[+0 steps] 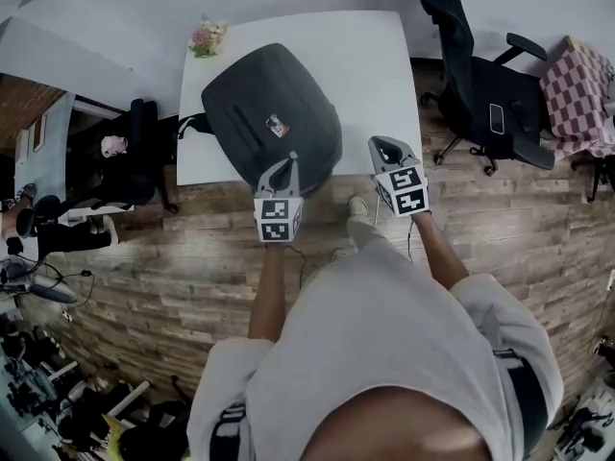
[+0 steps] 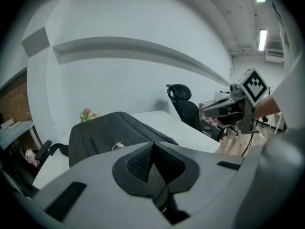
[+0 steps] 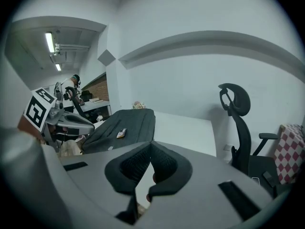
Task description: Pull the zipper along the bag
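Dark grey soft-fabric backpack (image 1: 272, 123) lies flat on white table (image 1: 375, 65). Left gripper (image 1: 284, 168) and right gripper (image 1: 387, 148) both clenched, empty, near its front edge. Likely light, floppy: pin fabric, pinch zipper tab.

The bag (image 1: 272, 123) lies on the left half of the table (image 1: 375, 65), with flowers (image 1: 207, 38) at the far left corner behind it. An office chair (image 1: 480, 89) stands right of the table, a second chair (image 1: 142, 137) left.
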`<state>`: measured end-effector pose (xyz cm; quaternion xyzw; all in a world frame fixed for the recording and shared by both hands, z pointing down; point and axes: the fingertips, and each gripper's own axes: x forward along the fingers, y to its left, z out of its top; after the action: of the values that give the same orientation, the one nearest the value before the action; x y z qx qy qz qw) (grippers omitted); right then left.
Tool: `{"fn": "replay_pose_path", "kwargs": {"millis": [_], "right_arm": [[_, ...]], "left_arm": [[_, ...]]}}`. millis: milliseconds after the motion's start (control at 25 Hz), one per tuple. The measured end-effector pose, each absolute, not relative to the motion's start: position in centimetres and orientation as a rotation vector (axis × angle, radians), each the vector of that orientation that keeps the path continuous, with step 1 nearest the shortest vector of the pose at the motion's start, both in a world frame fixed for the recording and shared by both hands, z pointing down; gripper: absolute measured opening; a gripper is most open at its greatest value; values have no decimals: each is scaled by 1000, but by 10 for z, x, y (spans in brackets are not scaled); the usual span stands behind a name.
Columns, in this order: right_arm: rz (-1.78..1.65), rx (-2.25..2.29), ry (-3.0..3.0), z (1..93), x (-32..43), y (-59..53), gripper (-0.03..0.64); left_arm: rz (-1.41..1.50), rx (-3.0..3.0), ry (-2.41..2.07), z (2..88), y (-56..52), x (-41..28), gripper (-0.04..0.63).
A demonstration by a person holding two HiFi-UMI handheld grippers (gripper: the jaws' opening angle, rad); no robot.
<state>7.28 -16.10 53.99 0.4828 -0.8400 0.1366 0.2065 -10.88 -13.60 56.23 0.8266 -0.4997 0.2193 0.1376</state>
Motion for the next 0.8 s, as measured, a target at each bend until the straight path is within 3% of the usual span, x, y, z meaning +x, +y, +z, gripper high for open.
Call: {"fn": "replay_pose_path", "kwargs": {"millis": [480,640,800], "right_arm": [[511,1114,-2383,604,67,-215,14],[539,1039,-2379,622,58,-218,14],[536,993,-2373,638,52,-223,14]], "left_arm": [[1116,2460,-1216,623,-134,-64,32],[1242,2491,-1068,643,-126,-53,160],[1377,2515,-948,664,-123,-49,190]]}}
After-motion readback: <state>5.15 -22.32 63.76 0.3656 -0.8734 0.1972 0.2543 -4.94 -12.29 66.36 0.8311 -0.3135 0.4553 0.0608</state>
